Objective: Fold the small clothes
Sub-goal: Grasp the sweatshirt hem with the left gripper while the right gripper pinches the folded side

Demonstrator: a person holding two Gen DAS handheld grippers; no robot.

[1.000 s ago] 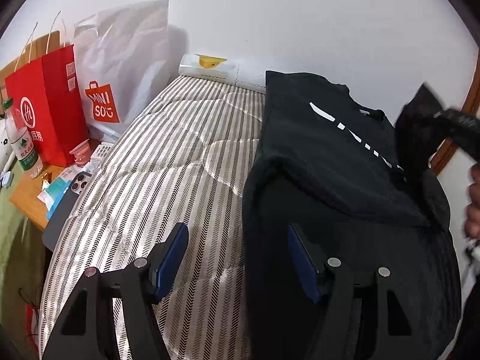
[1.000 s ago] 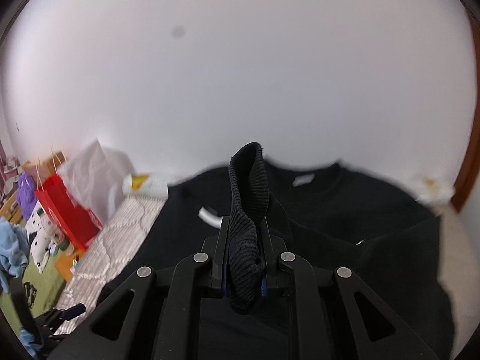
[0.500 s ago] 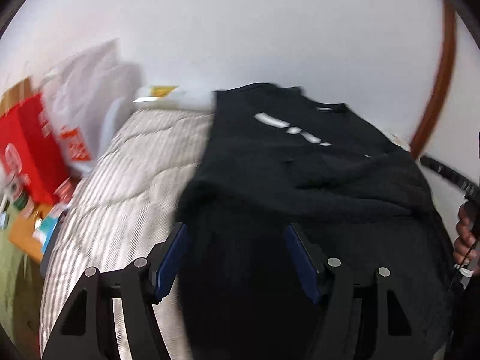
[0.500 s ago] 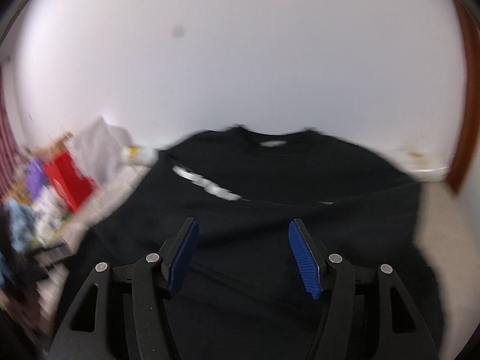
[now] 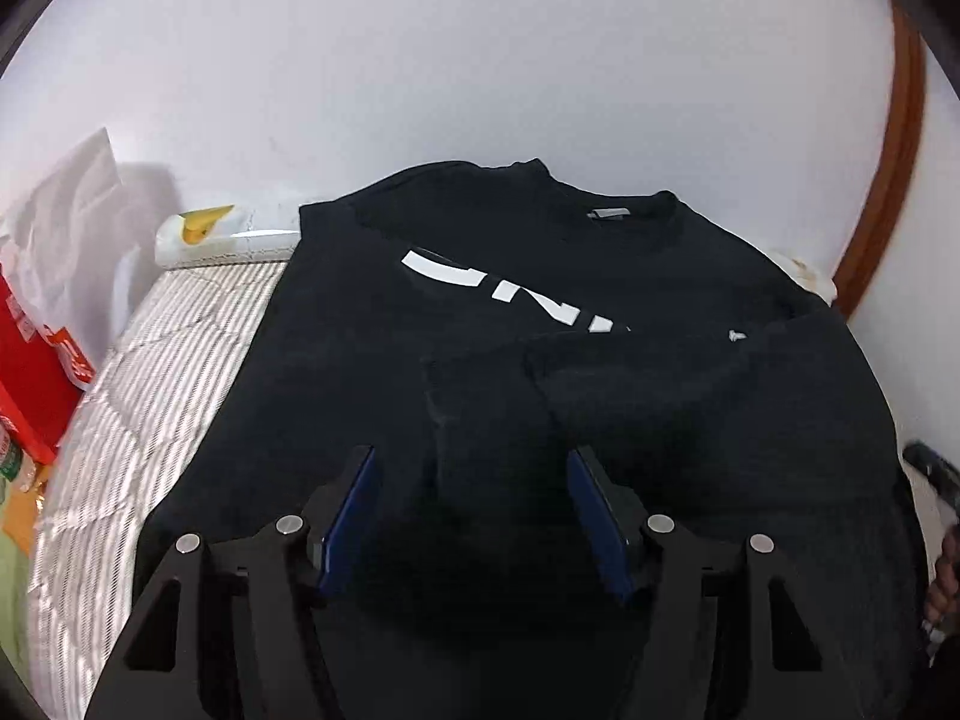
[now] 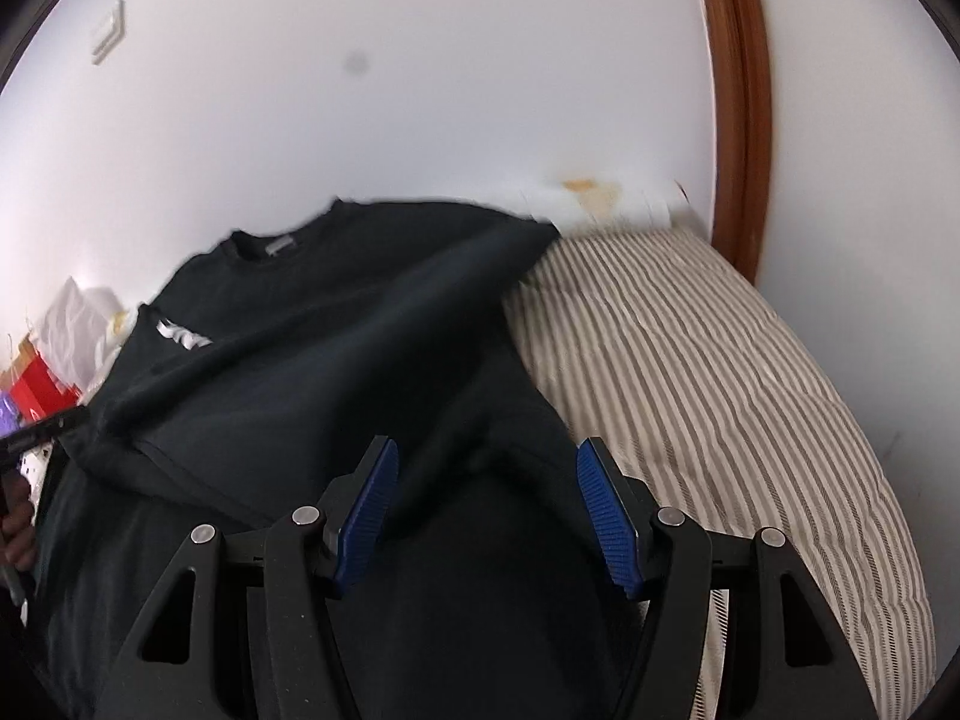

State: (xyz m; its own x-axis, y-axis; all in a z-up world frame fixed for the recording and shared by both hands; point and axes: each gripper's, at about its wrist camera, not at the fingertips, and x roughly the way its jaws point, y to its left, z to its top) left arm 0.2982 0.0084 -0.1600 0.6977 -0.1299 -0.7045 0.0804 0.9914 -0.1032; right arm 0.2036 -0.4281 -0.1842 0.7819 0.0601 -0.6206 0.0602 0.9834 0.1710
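Both our left gripper (image 5: 471, 507) and right gripper (image 6: 486, 507), jaws spread and holding nothing, hover over the black cotton sweatshirt with white lettering (image 5: 510, 324), whose collar-to-hem axis runs straight ahead on the striped quilted mattress (image 6: 720, 372).

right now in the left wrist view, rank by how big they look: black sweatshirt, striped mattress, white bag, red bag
1. black sweatshirt, fills most of the frame
2. striped mattress, only its bare left strip shows
3. white bag
4. red bag, cut off by the frame edge, so its rank against the white bag is unsure

Each gripper has black angular arms with 4 silver screws and 2 blue ribbed fingers (image 6: 377, 507).
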